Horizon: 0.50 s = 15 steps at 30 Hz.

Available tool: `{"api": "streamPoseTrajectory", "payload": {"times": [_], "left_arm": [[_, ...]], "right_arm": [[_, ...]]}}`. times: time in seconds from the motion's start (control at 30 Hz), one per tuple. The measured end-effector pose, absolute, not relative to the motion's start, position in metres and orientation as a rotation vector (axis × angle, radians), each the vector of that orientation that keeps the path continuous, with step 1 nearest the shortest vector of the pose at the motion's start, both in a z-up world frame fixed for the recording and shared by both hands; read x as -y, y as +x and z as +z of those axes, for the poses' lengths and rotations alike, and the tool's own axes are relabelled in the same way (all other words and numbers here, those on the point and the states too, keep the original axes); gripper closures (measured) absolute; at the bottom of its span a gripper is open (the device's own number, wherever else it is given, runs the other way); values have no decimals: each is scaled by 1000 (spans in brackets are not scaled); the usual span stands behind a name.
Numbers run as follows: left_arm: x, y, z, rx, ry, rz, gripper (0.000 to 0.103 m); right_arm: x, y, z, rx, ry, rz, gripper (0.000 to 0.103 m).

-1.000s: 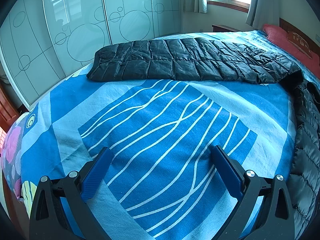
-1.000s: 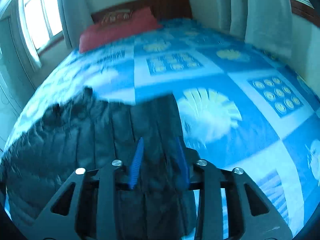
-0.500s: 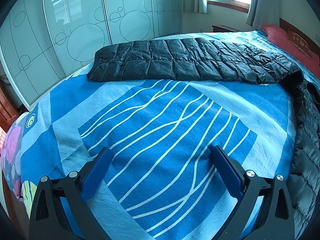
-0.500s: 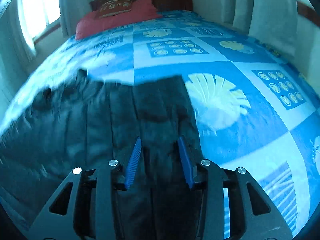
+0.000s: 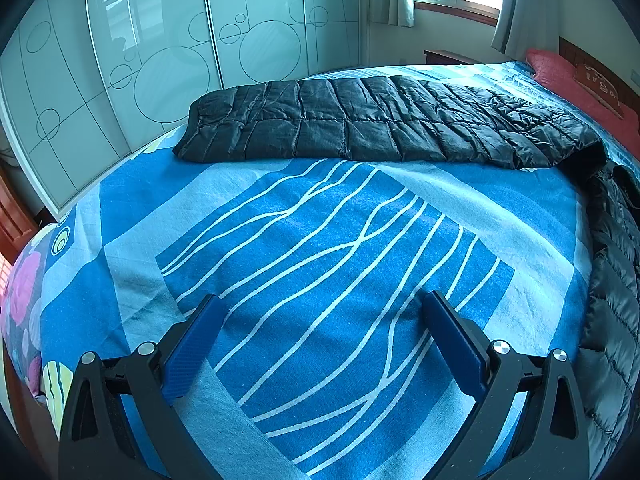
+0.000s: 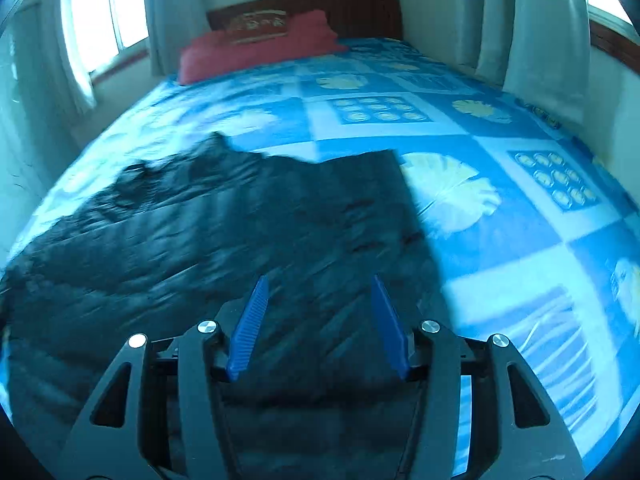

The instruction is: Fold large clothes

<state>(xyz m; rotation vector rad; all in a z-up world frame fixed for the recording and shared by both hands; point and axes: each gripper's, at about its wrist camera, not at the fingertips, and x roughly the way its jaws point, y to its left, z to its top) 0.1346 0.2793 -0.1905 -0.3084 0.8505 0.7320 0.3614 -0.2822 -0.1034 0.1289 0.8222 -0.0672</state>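
A black quilted puffer coat lies spread on the blue patterned bedsheet; one long part runs across the far side and its body continues down the right edge. My left gripper hovers over bare sheet, jaws wide open and empty. In the right wrist view the same coat fills the lower left, blurred. My right gripper hangs just above it. Its jaws are opening, with nothing pinched between the blue pads.
A red pillow and a wooden headboard mark the bed's head. Frosted sliding wardrobe doors stand beyond the far bed edge. Curtains and windows line the walls. Open sheet lies to the right of the coat.
The right gripper's jaws have spread apart and it has slid sideways over the coat, which now fills more of the lower left. The left gripper has stayed still.
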Motion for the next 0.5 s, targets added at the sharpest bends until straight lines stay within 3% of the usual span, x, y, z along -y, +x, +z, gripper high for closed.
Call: {"api": "streamPoseTrajectory", "payload": {"times": [0.1,0.5], "left_arm": [[-280,135,-191,-850,-311,730,4],[-284,136,-190,-871,-336,717,4]], "right_arm": [[269,365,-117,-848,104,-54,43],[267,378,-151,-879,105,-69,39]]}}
